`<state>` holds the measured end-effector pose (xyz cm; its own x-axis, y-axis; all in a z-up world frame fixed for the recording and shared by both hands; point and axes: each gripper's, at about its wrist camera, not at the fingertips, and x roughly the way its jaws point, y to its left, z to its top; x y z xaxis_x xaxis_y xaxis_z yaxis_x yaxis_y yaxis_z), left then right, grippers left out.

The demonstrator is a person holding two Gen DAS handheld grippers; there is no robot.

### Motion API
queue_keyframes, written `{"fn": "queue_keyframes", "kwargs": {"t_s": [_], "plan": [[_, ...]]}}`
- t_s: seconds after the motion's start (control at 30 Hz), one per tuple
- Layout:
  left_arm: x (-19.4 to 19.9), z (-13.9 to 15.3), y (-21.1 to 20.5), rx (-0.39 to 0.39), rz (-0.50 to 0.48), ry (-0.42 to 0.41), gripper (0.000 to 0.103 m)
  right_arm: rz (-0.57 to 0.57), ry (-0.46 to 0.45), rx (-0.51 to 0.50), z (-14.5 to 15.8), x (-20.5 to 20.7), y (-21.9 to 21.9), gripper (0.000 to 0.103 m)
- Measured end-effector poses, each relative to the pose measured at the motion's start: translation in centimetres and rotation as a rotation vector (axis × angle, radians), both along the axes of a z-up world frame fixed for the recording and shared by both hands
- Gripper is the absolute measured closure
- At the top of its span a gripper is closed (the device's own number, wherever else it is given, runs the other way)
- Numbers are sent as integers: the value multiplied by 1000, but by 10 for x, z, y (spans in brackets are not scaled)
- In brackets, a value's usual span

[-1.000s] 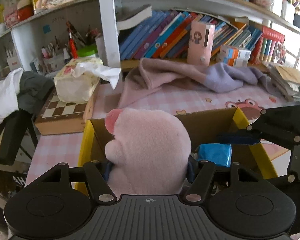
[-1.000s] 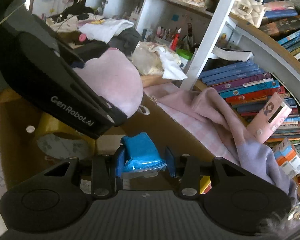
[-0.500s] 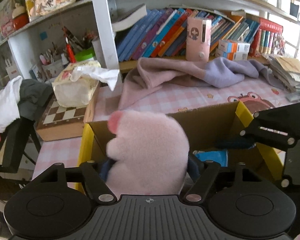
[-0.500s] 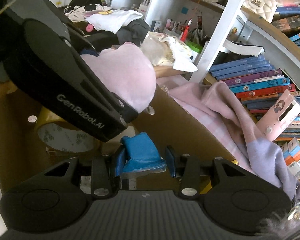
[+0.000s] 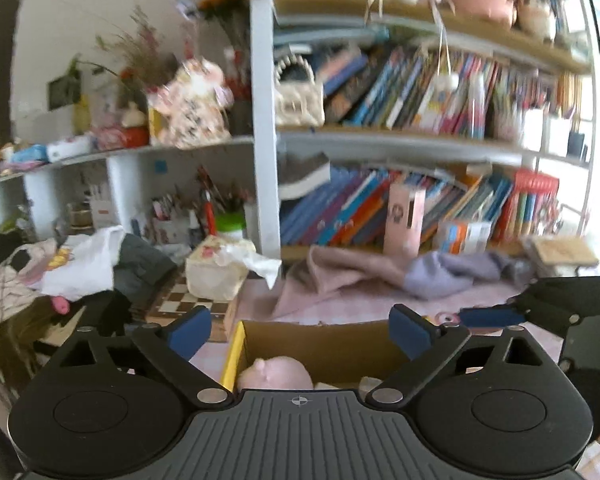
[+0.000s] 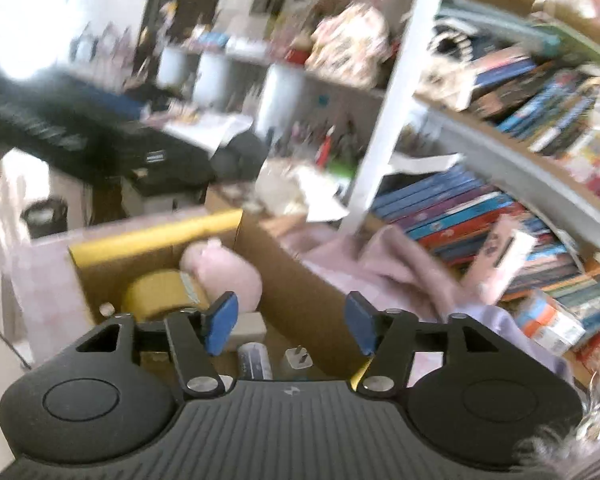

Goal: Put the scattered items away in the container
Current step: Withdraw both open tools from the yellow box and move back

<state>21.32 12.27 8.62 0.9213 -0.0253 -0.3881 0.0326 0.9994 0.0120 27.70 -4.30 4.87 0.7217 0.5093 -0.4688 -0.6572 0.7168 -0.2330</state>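
A cardboard box (image 5: pixel 324 346) with yellow-taped edges stands on the pink checked table, also in the right wrist view (image 6: pixel 296 292). A pink plush toy (image 5: pixel 275 376) lies inside it, also seen in the right wrist view (image 6: pixel 224 276) next to a roll of yellow tape (image 6: pixel 160 294). A white plug (image 6: pixel 298 360) and a small cylinder (image 6: pixel 254 360) lie in the box too. My left gripper (image 5: pixel 300 332) is open and empty above the box. My right gripper (image 6: pixel 290 322) is open and empty above the box; it also shows in the left wrist view (image 5: pixel 540 312).
A pink and lilac cloth (image 5: pixel 380 276) lies on the table behind the box. A tissue pack (image 5: pixel 220 268) sits on a chessboard box (image 5: pixel 192 306) at the left. Bookshelves (image 5: pixel 400 208) stand behind. Clothes (image 5: pixel 80 268) pile up at far left.
Both grippers have opened and risen. The pink plush left my left gripper and now lies in the box. The blue item left my right gripper and is out of sight.
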Motion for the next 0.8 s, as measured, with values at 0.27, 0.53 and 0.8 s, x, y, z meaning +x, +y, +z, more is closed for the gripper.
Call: {"fn": "queue_keyframes", "kwargs": {"t_s": [0.27, 0.53, 0.8], "plan": [[-91, -5, -7, -61, 38, 15, 4, -170, -30, 130, 18, -86, -42, 21], [-154, -17, -34, -39, 35, -10, 2, -302, -50, 175, 13, -166, -80, 15], [-183, -46, -74, 104, -18, 50, 2, -442, -38, 103, -16, -219, -97, 10]]}}
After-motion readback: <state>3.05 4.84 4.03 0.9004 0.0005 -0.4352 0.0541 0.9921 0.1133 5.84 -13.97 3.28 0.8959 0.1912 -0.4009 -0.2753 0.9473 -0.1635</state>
